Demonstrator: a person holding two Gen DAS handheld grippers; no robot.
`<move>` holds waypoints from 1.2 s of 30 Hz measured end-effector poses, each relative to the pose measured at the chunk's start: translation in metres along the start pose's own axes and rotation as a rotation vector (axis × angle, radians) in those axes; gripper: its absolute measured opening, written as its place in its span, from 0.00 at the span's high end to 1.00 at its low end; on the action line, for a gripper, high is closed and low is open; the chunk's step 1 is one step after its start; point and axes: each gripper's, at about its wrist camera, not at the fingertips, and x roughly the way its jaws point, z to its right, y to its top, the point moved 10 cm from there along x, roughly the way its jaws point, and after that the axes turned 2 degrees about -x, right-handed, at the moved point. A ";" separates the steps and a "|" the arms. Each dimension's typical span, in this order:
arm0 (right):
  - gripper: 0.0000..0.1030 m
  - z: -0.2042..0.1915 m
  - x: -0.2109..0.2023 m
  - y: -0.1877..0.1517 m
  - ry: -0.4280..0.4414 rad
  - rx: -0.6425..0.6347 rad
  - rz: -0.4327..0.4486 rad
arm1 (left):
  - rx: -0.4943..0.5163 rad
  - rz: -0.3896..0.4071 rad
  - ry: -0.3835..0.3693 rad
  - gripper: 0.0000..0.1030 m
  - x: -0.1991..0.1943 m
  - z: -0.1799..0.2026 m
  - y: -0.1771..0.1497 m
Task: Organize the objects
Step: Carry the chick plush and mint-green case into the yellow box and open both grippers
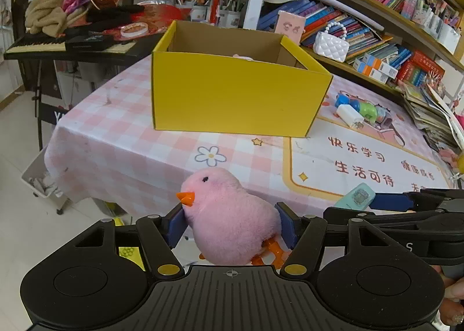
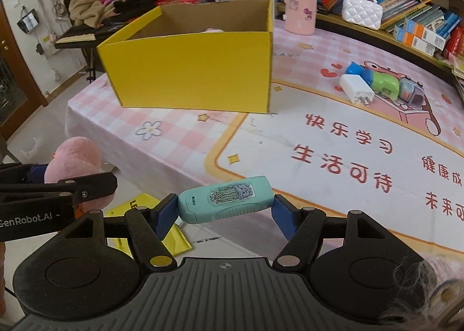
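Looks like a kid's room or study at home: packed bookshelves (image 1: pixel 362 12) upper right, pen cups (image 1: pixel 214 12) top centre, a keyboard piano (image 1: pixel 43 44) buried under clothes upper left, and a pink cartoon tablecloth (image 2: pixel 319 134) across the middle.

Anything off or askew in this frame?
Nothing damaged or spilled. The left claw holds the pink chick and the right claw grips the teal gadget by its ends, tilted. Still loose beside the yellow box: a white charger and small toys, huddled in a heap.
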 end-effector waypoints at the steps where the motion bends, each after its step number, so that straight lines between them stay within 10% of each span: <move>1: 0.34 -0.003 0.000 -0.001 -0.001 0.000 0.001 | 0.004 0.002 -0.001 0.38 -0.002 -0.002 -0.001; 12: 0.34 -0.023 -0.006 0.011 -0.015 0.019 0.041 | 0.018 0.069 -0.016 0.38 -0.019 -0.019 0.018; 25: 0.34 0.000 -0.015 0.159 -0.080 -0.129 0.345 | 0.032 0.345 -0.032 0.38 -0.016 0.003 0.157; 36: 0.34 0.006 0.079 0.199 -0.035 -0.332 0.221 | 0.050 0.216 0.095 0.37 0.078 0.009 0.187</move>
